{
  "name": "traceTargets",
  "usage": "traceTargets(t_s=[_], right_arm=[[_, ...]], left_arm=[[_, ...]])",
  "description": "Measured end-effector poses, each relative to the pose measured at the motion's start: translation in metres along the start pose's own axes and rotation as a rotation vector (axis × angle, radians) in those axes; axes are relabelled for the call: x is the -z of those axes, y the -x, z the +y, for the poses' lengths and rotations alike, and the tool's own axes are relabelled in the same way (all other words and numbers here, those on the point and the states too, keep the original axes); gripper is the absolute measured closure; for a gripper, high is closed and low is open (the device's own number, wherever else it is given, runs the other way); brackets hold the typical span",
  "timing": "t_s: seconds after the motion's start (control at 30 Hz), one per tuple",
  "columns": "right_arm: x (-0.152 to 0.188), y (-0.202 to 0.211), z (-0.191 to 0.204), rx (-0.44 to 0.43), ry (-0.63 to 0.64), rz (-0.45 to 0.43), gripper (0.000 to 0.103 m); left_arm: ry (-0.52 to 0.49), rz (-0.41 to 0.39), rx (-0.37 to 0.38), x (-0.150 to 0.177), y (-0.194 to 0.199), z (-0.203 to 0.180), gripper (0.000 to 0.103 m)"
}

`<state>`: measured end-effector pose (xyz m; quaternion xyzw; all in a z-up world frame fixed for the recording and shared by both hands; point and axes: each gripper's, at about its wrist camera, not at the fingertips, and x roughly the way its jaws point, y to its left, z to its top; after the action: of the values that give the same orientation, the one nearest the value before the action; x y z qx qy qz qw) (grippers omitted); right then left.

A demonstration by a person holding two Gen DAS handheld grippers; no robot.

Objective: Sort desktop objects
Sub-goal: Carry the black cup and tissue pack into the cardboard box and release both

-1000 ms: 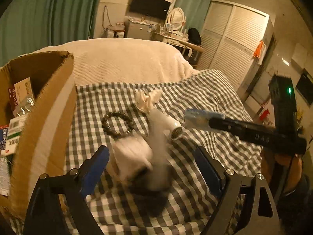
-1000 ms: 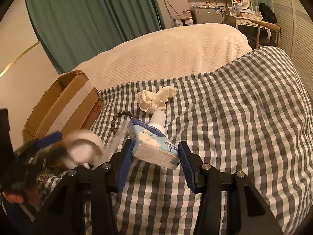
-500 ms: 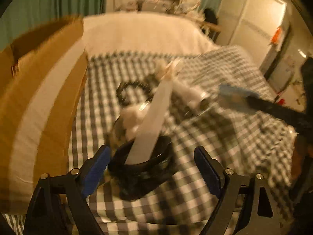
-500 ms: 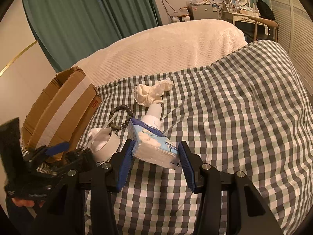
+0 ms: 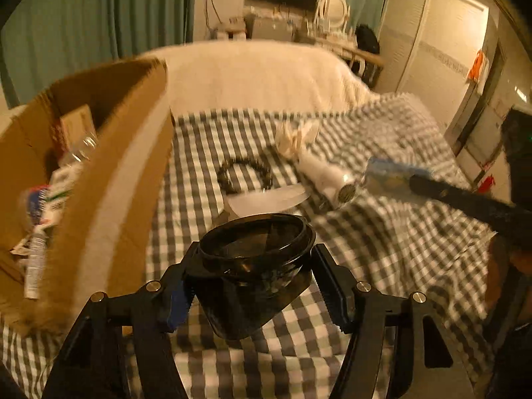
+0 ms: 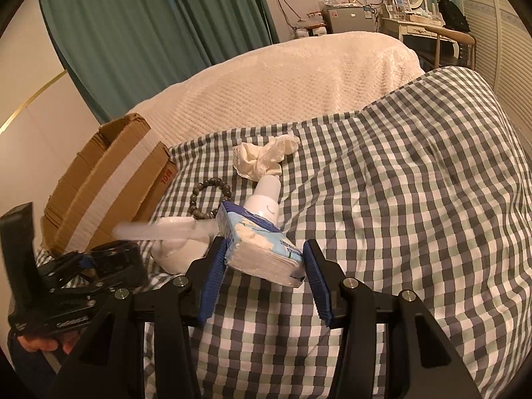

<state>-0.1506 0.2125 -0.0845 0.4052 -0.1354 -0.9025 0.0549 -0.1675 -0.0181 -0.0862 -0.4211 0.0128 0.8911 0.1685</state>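
Note:
A black open-topped jar (image 5: 252, 266) sits tilted between the fingers of my left gripper (image 5: 252, 277). Its jaws are closing and both pads touch the jar's sides. Just beyond the jar lies a blurred white lid (image 5: 266, 199). My right gripper (image 6: 264, 262) is shut on a blue and white tissue pack (image 6: 259, 246), held above the checked cloth (image 6: 399, 216). The right wrist view shows the left gripper (image 6: 89, 266) at the lower left with the white lid (image 6: 159, 229) beside it. The tissue pack (image 5: 389, 179) also shows at the right of the left wrist view.
An open cardboard box (image 5: 109, 179) holding several packets stands at the left. On the cloth lie a bead bracelet (image 5: 244, 174), a white bottle (image 5: 324, 176) and a cream scrunchie (image 5: 294, 136). A cream bedspread (image 6: 282, 79) lies beyond.
The left jaws have narrowed from wide open to against the black jar. The white lid, upright in the jar half a second ago, now lies behind it. The right gripper has not moved.

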Motion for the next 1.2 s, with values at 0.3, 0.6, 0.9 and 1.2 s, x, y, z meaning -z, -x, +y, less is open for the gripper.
traceTargets(t_s=[0.3,0.6,0.9,1.2], right_arm=[[0.001,0.027,0.020,-0.034,0.067,-0.043,0.056],[-0.002,0.068,0.059,-0.082,0.168,-0.099,0.057],[-0.037,0.064,0.111,-0.116,0.296,-0.113,0.096],[0.037,-0.008,0.098,-0.047,0.349,0.148,0.036]], left_arm=[[0.063,-0.078,-0.035,-0.005,0.041,0.008,0.036],[0.102,-0.200,-0.113,-0.027,0.088,0.026,0.036],[0.221,-0.293,-0.164,-0.070,0.114,0.091,0.036],[0.242,-0.215,-0.127,-0.030,0.070,0.104,0.036]])
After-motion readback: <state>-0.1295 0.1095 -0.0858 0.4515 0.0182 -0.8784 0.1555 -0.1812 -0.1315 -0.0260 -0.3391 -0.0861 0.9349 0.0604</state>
